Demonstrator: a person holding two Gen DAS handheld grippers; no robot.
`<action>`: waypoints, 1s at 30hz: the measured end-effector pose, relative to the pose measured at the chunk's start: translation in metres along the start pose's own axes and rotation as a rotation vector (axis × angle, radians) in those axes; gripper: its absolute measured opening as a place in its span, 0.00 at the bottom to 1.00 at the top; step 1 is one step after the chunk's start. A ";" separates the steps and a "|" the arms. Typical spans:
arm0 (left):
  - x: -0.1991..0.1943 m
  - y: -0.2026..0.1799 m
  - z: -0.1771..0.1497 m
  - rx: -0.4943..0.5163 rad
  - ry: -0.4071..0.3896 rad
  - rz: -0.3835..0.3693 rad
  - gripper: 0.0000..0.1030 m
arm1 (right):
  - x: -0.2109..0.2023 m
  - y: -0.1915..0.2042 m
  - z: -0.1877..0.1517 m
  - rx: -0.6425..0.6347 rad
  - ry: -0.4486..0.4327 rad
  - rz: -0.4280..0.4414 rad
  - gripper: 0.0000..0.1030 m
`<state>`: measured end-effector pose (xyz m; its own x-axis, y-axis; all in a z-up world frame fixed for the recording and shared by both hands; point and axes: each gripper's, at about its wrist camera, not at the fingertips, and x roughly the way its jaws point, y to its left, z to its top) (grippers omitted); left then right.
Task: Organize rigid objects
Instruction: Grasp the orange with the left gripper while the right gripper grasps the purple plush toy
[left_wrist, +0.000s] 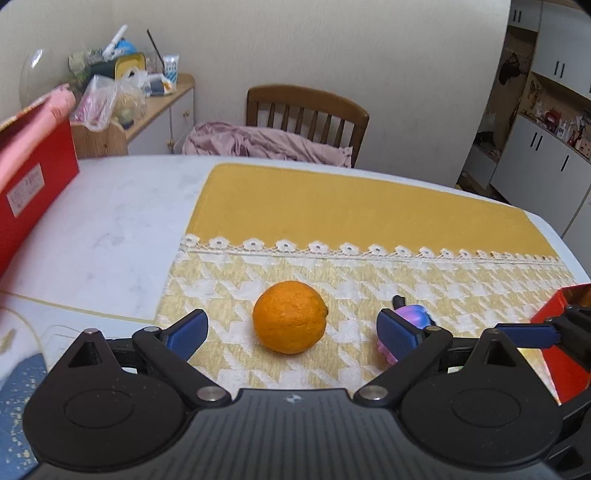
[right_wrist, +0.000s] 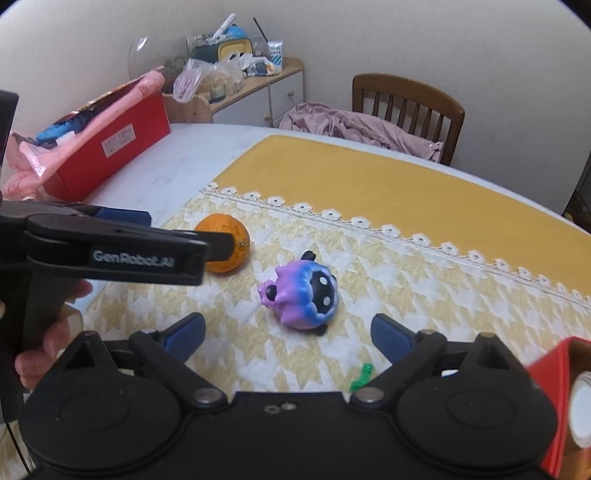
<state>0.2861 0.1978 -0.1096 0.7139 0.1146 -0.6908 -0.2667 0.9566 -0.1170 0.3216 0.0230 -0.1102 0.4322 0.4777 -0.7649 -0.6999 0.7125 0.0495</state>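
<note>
Here, left gripper (left_wrist: 290, 334) spread wide and empty, lined up on the orange (left_wrist: 290, 316) at twelve o'clock, apparently to straddle it. Right gripper (right_wrist: 287, 338) likewise agape, nothing gripped, aimed at the purple toy (right_wrist: 301, 293) at twelve o'clock; both resting on the yellow cloth (left_wrist: 354, 210).

Soft indoor light, perhaps slightly blurred

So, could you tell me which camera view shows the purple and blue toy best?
The right wrist view: the purple and blue toy lies whole and unobstructed ahead of the open right gripper. In the left wrist view, a finger hides most of it.
</note>
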 end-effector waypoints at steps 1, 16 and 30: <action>0.004 0.001 0.000 -0.003 0.005 -0.001 0.96 | 0.004 0.000 0.001 0.001 0.006 -0.002 0.91; 0.034 0.005 0.001 -0.043 0.035 -0.016 0.86 | 0.044 -0.019 0.003 0.148 0.030 -0.009 0.71; 0.044 0.002 0.001 -0.026 0.062 -0.006 0.53 | 0.051 -0.012 0.010 0.122 0.006 -0.017 0.55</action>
<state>0.3174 0.2049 -0.1399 0.6742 0.0910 -0.7329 -0.2798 0.9499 -0.1394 0.3573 0.0441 -0.1433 0.4399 0.4618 -0.7702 -0.6178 0.7781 0.1136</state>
